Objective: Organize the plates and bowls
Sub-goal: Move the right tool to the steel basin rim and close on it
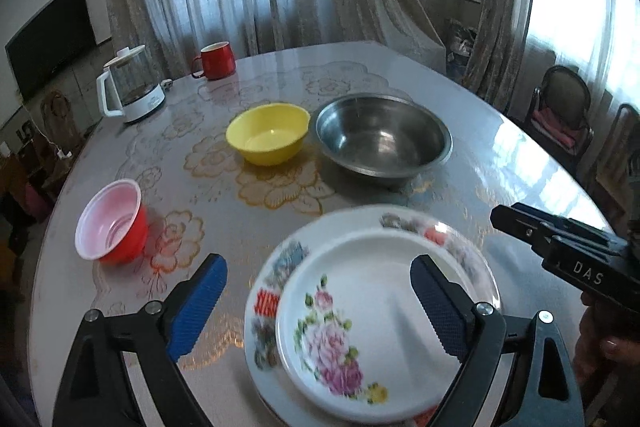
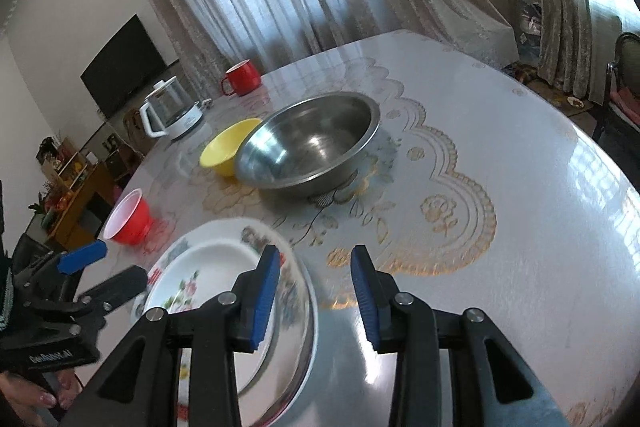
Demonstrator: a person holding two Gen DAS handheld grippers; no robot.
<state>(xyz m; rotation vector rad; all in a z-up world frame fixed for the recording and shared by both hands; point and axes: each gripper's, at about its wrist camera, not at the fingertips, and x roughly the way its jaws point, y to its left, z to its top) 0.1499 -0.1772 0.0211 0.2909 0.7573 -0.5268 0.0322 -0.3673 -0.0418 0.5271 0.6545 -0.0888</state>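
the table point(image 2: 520, 187) is showing a glossy, smooth cover that is mirroring the window light. the metal bowl point(image 1: 382, 137) is looking like dull brushed steel, faintly shining inside. the yellow bowl point(image 1: 268, 135) and red cup point(image 1: 110, 223) are looking like smooth plastic. the flowered plates point(image 1: 360, 327) are gleaming like glazed enamel or melamine. the blue pads point(image 2: 266, 297) are showing a rough, ribbed texture on matt black plastic arms

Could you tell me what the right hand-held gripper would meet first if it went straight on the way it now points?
Probably the bare table. The right hand-held gripper points down at the patterned cloth, right of the stacked plates and short of the steel bowl. Depth is uncertain.
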